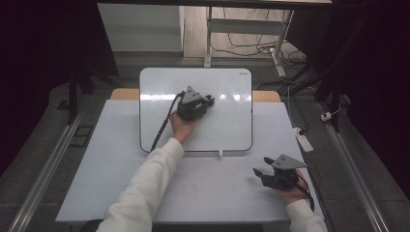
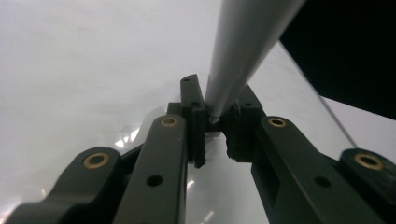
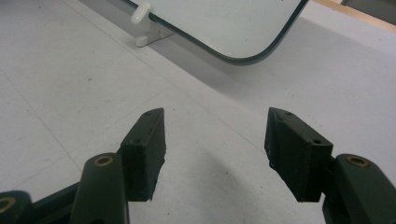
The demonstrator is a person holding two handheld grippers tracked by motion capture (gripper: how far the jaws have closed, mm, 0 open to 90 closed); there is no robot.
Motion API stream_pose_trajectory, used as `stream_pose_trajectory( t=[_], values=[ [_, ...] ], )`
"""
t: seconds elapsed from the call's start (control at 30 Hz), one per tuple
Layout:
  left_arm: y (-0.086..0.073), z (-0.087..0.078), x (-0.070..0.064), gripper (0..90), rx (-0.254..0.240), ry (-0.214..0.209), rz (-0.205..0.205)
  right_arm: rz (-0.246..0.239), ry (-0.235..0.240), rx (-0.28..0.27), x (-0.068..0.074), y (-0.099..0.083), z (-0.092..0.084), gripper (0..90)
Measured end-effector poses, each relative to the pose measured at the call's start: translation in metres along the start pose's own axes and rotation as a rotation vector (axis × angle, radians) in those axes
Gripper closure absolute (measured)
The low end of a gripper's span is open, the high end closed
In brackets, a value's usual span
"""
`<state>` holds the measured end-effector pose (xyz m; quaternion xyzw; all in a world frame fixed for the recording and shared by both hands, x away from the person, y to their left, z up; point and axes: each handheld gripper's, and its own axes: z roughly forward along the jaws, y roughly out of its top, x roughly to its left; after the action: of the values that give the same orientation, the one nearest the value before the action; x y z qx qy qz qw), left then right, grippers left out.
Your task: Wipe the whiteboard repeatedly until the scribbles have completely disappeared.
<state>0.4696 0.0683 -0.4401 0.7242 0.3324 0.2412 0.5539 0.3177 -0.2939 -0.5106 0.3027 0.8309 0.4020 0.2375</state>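
A white whiteboard (image 1: 227, 125) with a dark rim lies at the back middle of the white table (image 1: 111, 159). My left gripper (image 1: 209, 100) hovers over the board's upper middle, and a cable trails back from it toward the sleeve. In the left gripper view it (image 2: 212, 107) is shut on a pale grey pen-like stick (image 2: 243, 46) that slants up to the right over the board (image 2: 93, 70). My right gripper (image 1: 261, 168) rests near the table's front right, open. Its jaws (image 3: 215, 135) stand wide apart over bare table, short of the board's rounded corner (image 3: 224, 23).
A small white clip (image 1: 220, 154) (image 3: 142, 18) sits on the board's front edge. A white power strip (image 1: 304, 140) lies off the table's right edge. A metal desk frame (image 1: 209, 43) and cables stand behind the table.
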Motion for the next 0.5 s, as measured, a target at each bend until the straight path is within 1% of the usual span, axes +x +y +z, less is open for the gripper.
stream_pose_trajectory(
  t=[0.07, 0.1, 0.13, 0.17, 0.23, 0.3, 0.33, 0.37, 0.4, 0.43, 0.5],
  values=[
    [0.002, -0.008, 0.013, 78.6, -0.014, 0.019, -0.036, -0.002, 0.001, 0.0, 0.0, 0.0, 0.0, 38.3],
    [0.002, -0.009, 0.015, 78.6, -0.017, 0.016, -0.047, -0.003, 0.001, -0.001, 0.0, 0.0, 0.0, 38.3],
    [0.001, -0.008, 0.014, 78.6, -0.017, 0.019, -0.048, -0.004, 0.002, -0.002, 0.0, 0.0, 0.0, 38.3],
    [0.0, -0.006, 0.01, 78.6, -0.014, 0.013, -0.043, -0.005, 0.002, -0.001, 0.0, 0.0, 0.0, 38.3],
    [-0.003, 0.001, 0.0, 78.5, -0.003, -0.019, -0.036, -0.006, 0.002, -0.001, 0.0, 0.0, 0.0, 38.3],
    [-0.006, 0.008, -0.014, 78.6, 0.015, -0.043, -0.004, -0.004, 0.0, -0.001, 0.001, 0.0, 0.0, 38.3],
    [-0.007, 0.009, -0.019, 78.6, 0.023, -0.048, 0.016, -0.004, -0.001, -0.002, 0.001, 0.001, 0.0, 38.3],
    [-0.007, 0.009, -0.021, 78.5, 0.028, -0.047, 0.032, -0.003, -0.002, -0.002, 0.001, 0.001, 0.0, 38.3],
    [-0.007, 0.008, -0.019, 78.5, 0.03, -0.045, 0.035, -0.004, -0.002, -0.002, 0.0, 0.0, 0.0, 38.3],
    [-0.006, 0.005, -0.015, 78.6, 0.029, -0.042, 0.03, -0.004, 0.0, -0.001, 0.0, 0.0, 0.0, 38.3],
    [-0.005, -0.004, -0.002, 78.5, 0.023, -0.011, 0.018, -0.007, 0.0, 0.001, 0.0, 0.0, 0.0, 38.2]
  ],
)
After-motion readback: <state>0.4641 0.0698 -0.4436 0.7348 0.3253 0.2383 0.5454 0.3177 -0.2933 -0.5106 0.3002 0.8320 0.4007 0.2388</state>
